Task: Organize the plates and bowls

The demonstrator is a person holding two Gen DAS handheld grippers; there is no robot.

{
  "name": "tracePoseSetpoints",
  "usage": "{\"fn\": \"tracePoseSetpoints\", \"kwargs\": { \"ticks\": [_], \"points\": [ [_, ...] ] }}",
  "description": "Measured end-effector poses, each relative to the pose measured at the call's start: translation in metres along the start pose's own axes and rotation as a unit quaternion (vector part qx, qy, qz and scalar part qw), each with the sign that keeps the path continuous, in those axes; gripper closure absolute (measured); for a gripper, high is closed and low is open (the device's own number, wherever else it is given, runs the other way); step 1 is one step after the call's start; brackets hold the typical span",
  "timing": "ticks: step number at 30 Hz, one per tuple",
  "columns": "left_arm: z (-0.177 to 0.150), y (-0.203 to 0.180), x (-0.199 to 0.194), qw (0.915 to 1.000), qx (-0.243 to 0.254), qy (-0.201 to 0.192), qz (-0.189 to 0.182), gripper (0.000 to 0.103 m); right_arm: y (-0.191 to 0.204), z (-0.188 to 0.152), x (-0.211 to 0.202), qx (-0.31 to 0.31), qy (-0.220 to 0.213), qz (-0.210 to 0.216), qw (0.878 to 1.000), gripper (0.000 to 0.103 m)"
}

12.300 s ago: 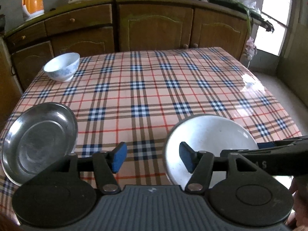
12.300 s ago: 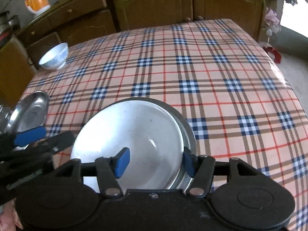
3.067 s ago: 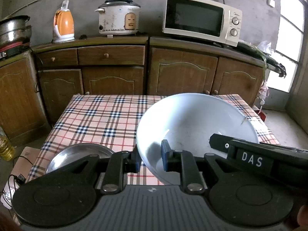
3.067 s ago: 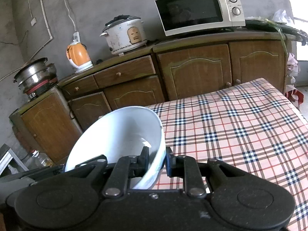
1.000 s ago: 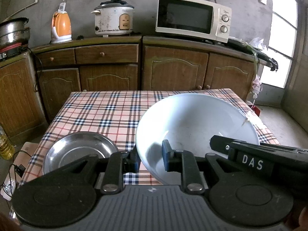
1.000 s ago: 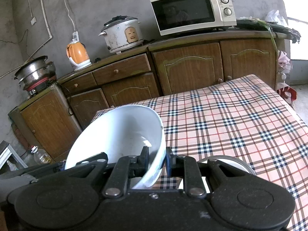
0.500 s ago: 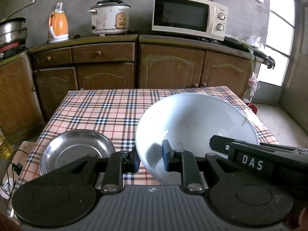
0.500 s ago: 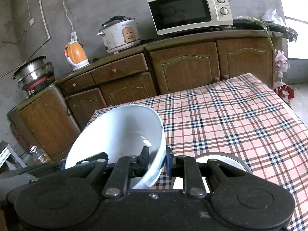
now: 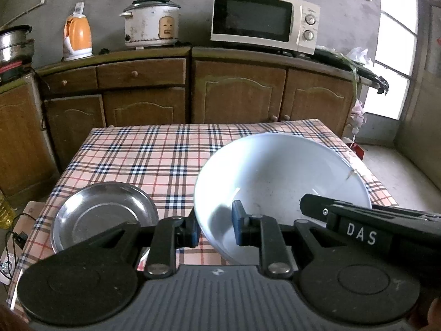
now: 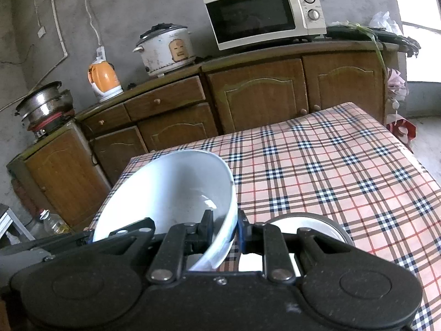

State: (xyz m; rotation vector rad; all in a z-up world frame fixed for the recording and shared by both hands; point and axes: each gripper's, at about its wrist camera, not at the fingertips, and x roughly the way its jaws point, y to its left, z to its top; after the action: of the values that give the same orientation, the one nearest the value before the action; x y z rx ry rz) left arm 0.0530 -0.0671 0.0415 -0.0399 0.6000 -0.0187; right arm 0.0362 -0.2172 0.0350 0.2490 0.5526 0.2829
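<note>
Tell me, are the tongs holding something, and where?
Yes. Both tongs pinch the rim of one white bowl: the left tongs on its left edge, the right tongs on its right edge.

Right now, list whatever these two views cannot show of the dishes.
Left wrist view: near rim of the steel plate, covered by the left gripper.
Right wrist view: the second steel dish and its white contents, mostly behind the right gripper.
Both views: the white bowl's underside, turned away.
</note>
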Motion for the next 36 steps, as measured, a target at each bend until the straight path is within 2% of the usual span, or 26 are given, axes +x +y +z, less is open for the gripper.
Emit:
{"fn": "tracePoseSetpoints", "kwargs": {
  "ticks": [36],
  "points": [
    [-0.005, -0.025, 0.006, 0.9995, 0.012, 0.009, -0.028, 0.081, -0.026, -0.006, -0.014, 0.023, -0.013, -0.029, 0.999, 0.08]
  ]
}}
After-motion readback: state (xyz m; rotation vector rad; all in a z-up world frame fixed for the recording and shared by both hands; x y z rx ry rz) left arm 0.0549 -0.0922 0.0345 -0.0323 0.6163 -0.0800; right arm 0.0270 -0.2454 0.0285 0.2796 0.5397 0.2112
